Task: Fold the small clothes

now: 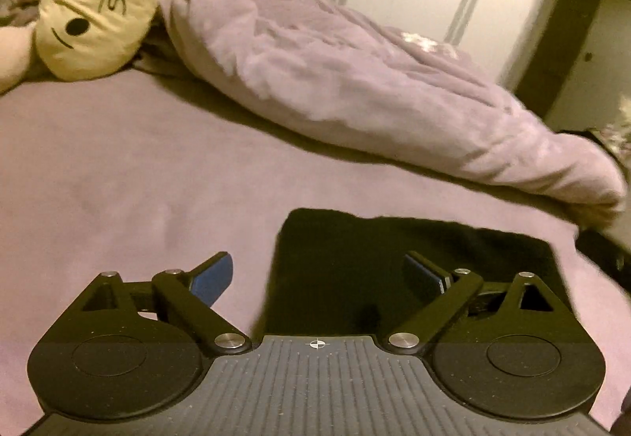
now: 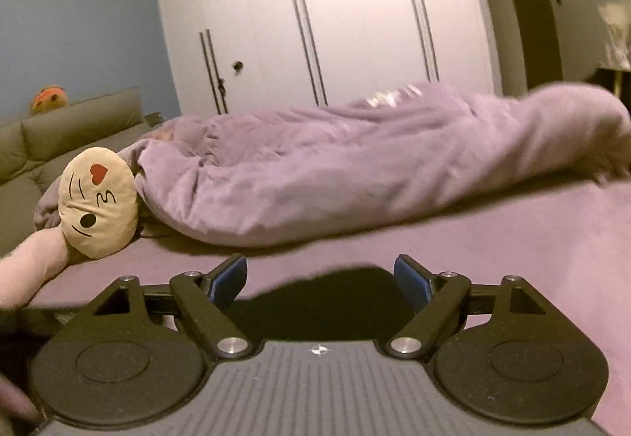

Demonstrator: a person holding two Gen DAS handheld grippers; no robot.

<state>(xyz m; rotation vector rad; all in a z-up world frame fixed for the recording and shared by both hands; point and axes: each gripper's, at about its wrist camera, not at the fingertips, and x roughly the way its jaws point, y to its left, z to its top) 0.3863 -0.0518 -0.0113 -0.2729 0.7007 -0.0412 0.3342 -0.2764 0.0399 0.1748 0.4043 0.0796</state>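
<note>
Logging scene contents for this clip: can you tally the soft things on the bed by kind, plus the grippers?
Black garment, lying flat: 1
Purple duvet, bunched up: 1
Yellow emoji cushion: 1
Pale pink plush piece beside the cushion: 1
Grippers, both open and empty: 2, left gripper and right gripper
Total: 6

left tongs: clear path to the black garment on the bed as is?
Probably yes. The left tongs stand open and empty just above the black garment, which lies flat on the purple sheet. Nothing sits between them; the duvet and emoji pillow lie farther back.
</note>
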